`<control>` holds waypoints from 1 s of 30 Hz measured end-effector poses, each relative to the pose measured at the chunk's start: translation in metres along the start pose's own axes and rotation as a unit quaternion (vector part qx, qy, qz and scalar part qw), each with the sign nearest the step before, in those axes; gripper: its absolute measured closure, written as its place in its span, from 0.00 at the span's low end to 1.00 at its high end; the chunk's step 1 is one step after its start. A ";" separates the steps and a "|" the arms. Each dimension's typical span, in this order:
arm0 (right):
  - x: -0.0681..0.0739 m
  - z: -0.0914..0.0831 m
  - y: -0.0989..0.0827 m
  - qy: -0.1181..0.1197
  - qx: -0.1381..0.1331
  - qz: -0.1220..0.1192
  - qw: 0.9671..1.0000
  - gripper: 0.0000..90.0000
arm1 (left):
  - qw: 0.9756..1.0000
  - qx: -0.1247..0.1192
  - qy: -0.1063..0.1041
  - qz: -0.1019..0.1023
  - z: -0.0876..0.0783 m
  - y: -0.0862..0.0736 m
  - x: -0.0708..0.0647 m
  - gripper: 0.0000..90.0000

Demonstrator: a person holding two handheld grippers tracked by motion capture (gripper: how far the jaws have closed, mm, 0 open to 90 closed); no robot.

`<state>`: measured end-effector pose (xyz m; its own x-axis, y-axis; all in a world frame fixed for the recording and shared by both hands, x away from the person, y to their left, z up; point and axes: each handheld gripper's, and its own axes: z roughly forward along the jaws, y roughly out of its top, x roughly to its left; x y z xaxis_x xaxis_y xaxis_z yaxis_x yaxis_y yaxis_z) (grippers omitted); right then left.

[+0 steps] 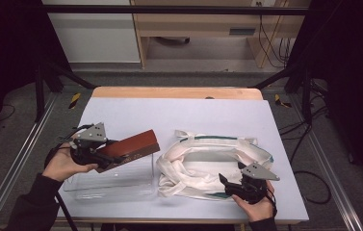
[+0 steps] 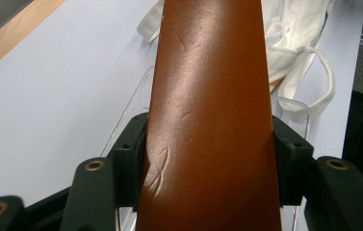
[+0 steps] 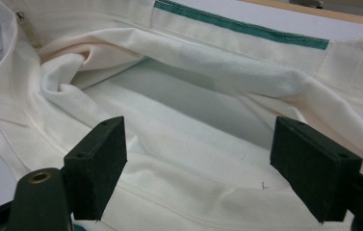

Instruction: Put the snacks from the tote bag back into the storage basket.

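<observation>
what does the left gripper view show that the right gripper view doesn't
Left gripper view alone: the brown case clamped between the left gripper jaws, over the clear plastic tray, with the bag's loose strap beyond.
Right gripper view alone: the right gripper with jaws apart at the bag's open mouth, its pale inside and the green stripe on the rim.
Both: the white cloth bag and the pale tabletop.
</observation>
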<state>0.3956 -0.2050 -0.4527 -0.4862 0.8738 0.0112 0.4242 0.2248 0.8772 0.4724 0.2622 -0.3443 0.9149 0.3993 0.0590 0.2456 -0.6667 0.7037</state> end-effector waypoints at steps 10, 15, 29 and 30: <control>0.001 0.002 0.000 -0.003 0.004 -0.003 1.000 0.23 | 1.000 0.006 0.007 -0.022 -0.010 -0.032 0.010 0.47; 0.001 0.003 -0.001 -0.002 0.004 -0.003 1.000 0.23 | 1.000 0.006 0.008 -0.028 -0.016 -0.043 0.010 0.47; 0.000 0.002 -0.001 -0.002 0.006 -0.002 1.000 0.23 | 0.999 0.029 -0.009 -0.026 0.007 -0.049 0.009 0.47; 0.000 0.002 -0.002 -0.002 0.006 -0.002 1.000 0.23 | 0.999 0.034 -0.010 -0.024 0.008 -0.050 0.009 0.47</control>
<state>0.3965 -0.2048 -0.4550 -0.4854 0.8743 0.0061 0.4311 0.2332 0.8716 0.4712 0.2938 -0.3849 0.9079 0.4189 0.0114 0.3094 -0.6884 0.6560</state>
